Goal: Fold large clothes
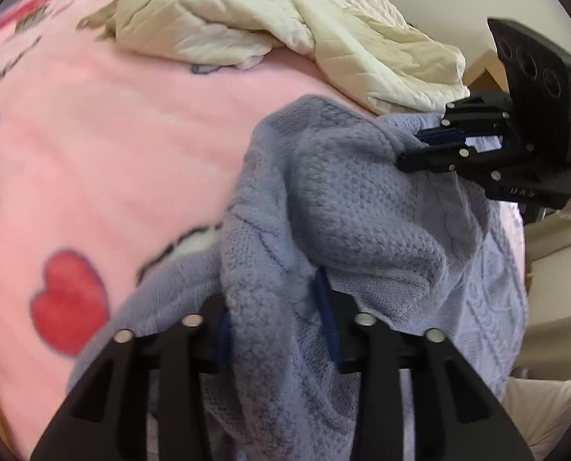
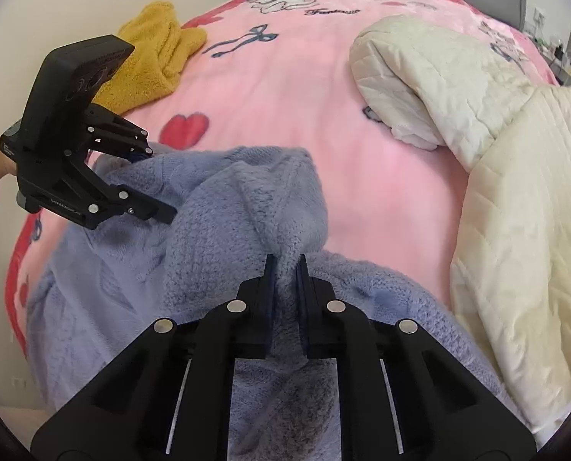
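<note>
Now: both grippers clamped on blue-grey knit sweater (image 2: 224, 199), lifted in a bunched fold over pink blanket (image 2: 323, 123) on bed. Left gripper (image 1: 281, 307) narrowly parted, thick wad of knit pinched between pads. Right gripper (image 2: 285, 269) almost fully closed, thin ridge of same sweater between pads. Rest of sweater spread flat below, near bed edge. Cream quilt (image 2: 496, 192) heaped to right; yellow towel (image 2: 151, 57) at far left edge.

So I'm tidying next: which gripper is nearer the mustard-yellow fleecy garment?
Left. The left gripper grips the lavender knit sweater just below the yellow garment; the right gripper holds the sweater farther away.
</note>
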Action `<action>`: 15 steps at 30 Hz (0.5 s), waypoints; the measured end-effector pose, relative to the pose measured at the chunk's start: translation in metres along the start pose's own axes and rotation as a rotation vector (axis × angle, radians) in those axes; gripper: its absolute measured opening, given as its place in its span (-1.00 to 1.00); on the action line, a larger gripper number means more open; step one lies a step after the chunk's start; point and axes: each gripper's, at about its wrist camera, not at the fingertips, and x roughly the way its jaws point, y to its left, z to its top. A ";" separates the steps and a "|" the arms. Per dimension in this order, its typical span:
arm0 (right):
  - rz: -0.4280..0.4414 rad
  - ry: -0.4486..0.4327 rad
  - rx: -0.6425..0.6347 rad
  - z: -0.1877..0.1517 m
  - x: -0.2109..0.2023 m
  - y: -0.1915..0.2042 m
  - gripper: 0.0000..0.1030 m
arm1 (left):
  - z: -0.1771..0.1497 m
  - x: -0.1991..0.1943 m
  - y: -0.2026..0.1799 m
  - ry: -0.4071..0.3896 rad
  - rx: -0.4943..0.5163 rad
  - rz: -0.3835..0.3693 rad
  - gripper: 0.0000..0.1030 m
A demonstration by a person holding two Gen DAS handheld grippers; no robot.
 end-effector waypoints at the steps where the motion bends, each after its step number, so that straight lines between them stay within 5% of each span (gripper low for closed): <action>1: 0.004 -0.004 0.004 0.000 -0.001 0.000 -0.84 | 0.000 0.000 0.000 -0.009 0.010 0.006 -0.56; 6: 0.029 -0.054 0.017 0.009 -0.016 0.001 -0.85 | 0.002 -0.014 0.002 -0.036 0.018 0.002 -0.84; 15: 0.117 -0.210 -0.129 0.001 -0.089 0.039 -0.85 | -0.024 -0.079 -0.045 -0.227 0.117 -0.066 -0.84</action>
